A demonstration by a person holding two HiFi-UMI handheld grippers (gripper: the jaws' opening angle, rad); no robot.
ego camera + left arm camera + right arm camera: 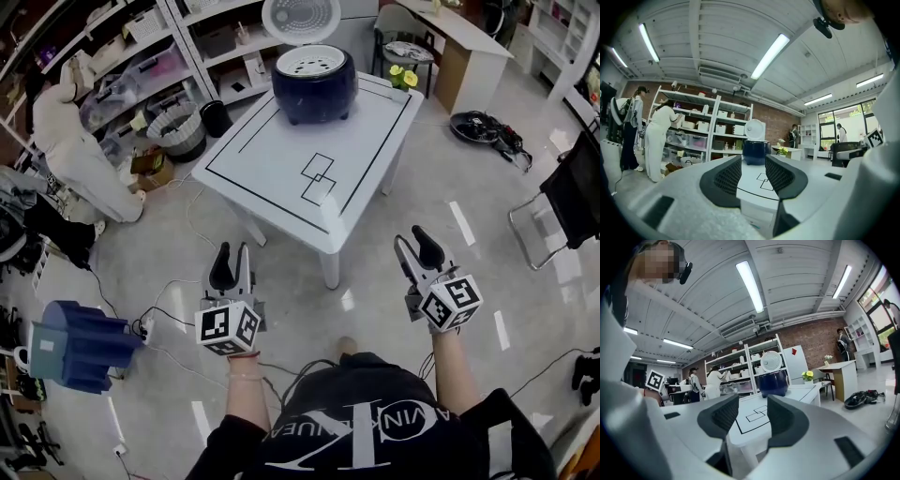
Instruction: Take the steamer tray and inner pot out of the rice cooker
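Shelving stands off the far-left side of the table, and a person in white bends toward it. A blue ridged object lies on the floor well off the table's near-left side. The left gripper hangs in the air short of the table's near corner, pointing at it; its jaws stand partly apart with nothing between them, only the table showing through the gap. On the table, at its far edge, sits the dark blue rice cooker with its lid thrown back. The white perforated steamer tray rests in the cooker's mouth; the inner pot beneath it cannot be made out. The right gripper is held on the other side of the table's near corner, level with its partner, jaws wide apart and empty. Yellow flowers stand just beyond the table's far-right corner, and a black chair stands well off its right side.
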